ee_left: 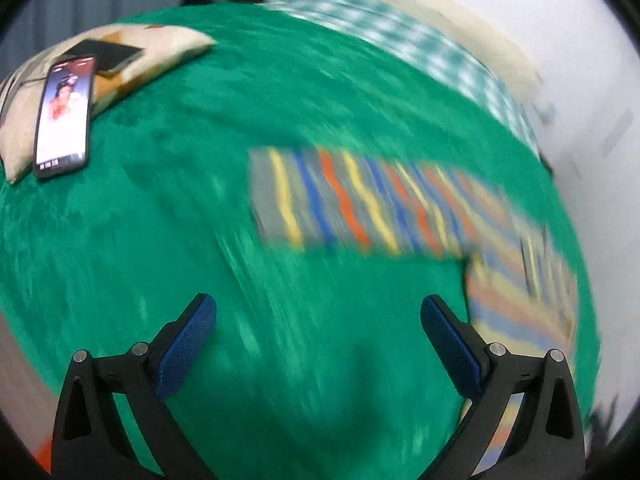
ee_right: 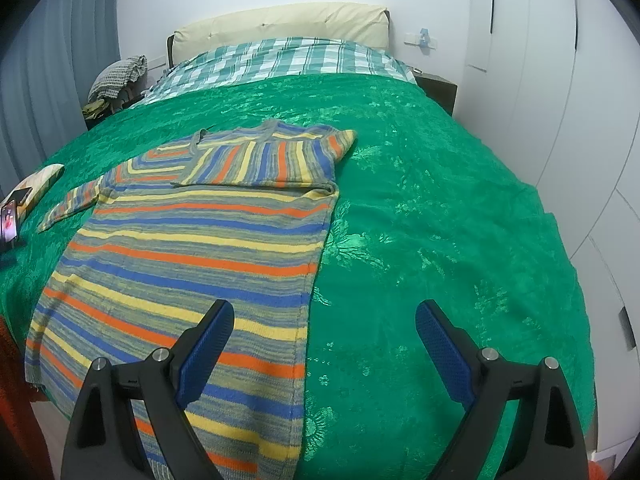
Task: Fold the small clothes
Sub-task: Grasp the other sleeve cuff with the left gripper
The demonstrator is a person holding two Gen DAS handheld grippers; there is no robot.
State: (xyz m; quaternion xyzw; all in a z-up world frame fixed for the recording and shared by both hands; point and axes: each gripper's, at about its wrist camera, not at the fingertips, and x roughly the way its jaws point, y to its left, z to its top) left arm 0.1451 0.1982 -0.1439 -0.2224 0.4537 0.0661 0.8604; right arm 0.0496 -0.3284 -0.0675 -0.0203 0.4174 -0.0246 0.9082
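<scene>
Striped sweater (ee_right: 192,264) flat on green bedspread (ee_right: 440,220) — right hand-held gripper (ee_right: 324,344) agape above, empty.

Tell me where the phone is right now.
The phone lies at the left edge of both views, screen lit, leaning on a small pillow on the green bedspread.

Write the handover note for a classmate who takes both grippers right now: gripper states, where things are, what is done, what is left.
Left gripper: open, empty, above the green bedspread; its view is motion-blurred.
Right gripper: open, empty, over the sweater's right edge near the hem.
Sweater: flat on the bedspread, collar towards the headboard.
Done: right sleeve folded across the chest.
Left: the left sleeve lies stretched out; fold it in, then fold the body.
</scene>
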